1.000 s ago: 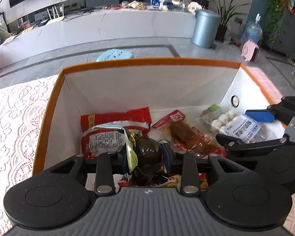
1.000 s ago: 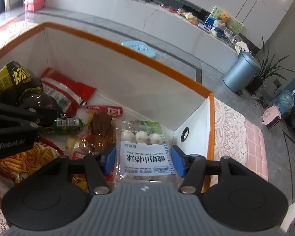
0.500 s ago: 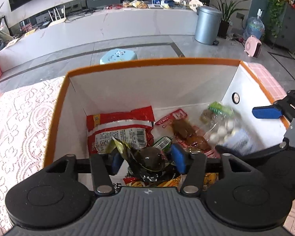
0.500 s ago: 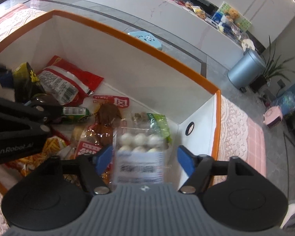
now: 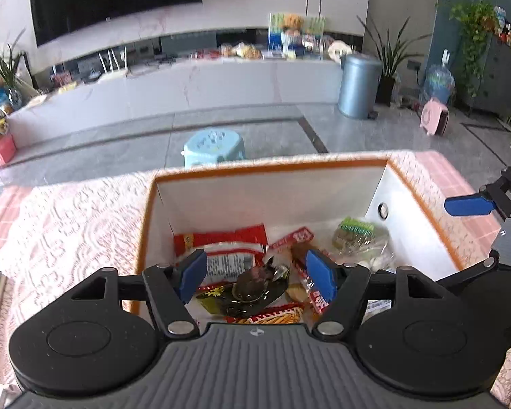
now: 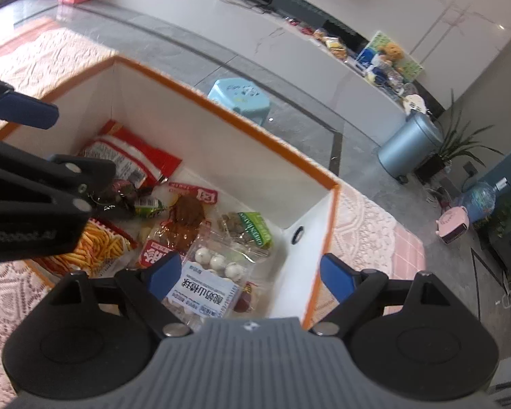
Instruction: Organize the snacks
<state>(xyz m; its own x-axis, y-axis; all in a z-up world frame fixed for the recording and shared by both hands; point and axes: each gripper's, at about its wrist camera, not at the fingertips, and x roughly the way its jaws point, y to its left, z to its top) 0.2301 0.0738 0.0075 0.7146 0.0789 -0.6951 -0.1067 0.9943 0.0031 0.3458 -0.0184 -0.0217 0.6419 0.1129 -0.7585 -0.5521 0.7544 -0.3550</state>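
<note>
Both my left gripper and right gripper have their fingers apart, holding nothing. The snacks sit in the box. The bag of white balls, at 6 o'clock, looks light, crinkly and slippery; I'd pinch its flat edge.

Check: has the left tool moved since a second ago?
Yes. The left tool has opened and pulled up and back from the orange-rimmed box, leaving the dark snack inside.
</note>
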